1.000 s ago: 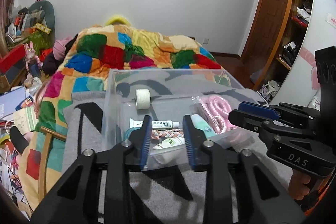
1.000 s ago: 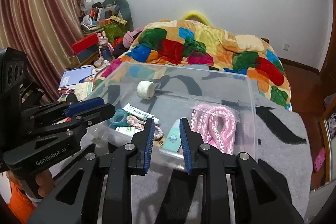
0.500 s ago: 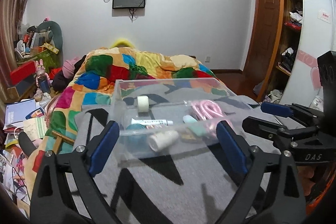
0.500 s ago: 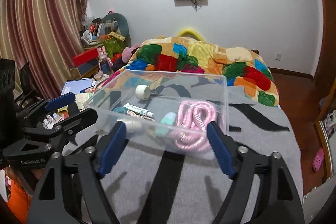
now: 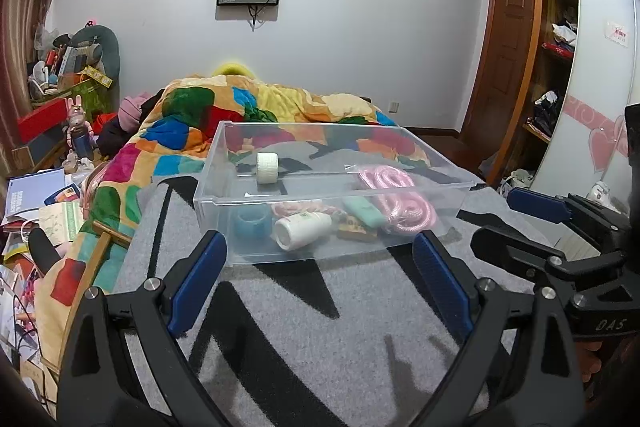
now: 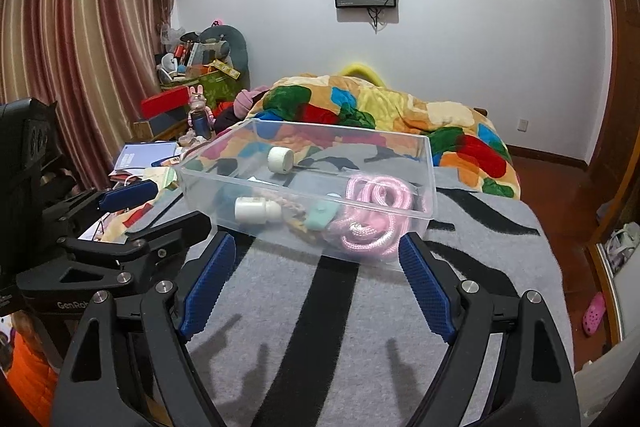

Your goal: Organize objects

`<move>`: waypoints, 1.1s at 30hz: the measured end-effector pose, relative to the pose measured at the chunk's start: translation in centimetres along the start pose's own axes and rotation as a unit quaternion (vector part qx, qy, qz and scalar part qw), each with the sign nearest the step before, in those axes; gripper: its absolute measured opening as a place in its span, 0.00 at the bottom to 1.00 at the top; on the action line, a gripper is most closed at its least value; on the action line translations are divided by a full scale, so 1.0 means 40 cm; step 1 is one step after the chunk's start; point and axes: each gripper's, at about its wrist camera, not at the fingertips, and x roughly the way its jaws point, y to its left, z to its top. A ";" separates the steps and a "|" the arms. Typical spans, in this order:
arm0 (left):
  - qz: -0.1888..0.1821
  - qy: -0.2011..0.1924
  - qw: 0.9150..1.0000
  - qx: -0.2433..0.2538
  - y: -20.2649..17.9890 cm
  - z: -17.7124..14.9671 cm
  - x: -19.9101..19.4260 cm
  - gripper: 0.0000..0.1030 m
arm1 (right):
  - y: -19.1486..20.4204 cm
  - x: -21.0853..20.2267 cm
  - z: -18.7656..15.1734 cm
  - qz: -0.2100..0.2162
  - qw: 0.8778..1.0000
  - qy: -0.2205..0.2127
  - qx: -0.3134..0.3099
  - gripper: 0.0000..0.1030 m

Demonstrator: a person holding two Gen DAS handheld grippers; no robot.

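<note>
Left gripper (image 5: 320,279) and right gripper (image 6: 316,281) fingers spread wide, holding nothing, near clear plastic bin (image 5: 224,203) on grey-black blanket (image 5: 320,327); pink rope (image 6: 374,203), white bottle (image 5: 302,229) inside

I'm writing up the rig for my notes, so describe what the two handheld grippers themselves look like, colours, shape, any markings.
Both are black, angular frames with silver bolts. The left gripper and the right gripper each carry two fingers faced with ribbed blue pads. Seen from the other camera, the right one's body reads "DAS", the left one's "GenRob", cut off. An orange sleeve shows under the left gripper. No cables visible.
</note>
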 end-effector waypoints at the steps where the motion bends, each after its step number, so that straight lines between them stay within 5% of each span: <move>1: -0.001 -0.001 1.000 -0.001 0.001 -0.001 -0.002 0.92 | -0.002 0.001 -0.001 0.000 1.000 0.000 0.002 0.79; 33: -0.005 0.001 1.000 -0.006 0.002 -0.007 -0.004 0.94 | -0.008 0.012 -0.011 0.008 1.000 0.009 0.012 0.79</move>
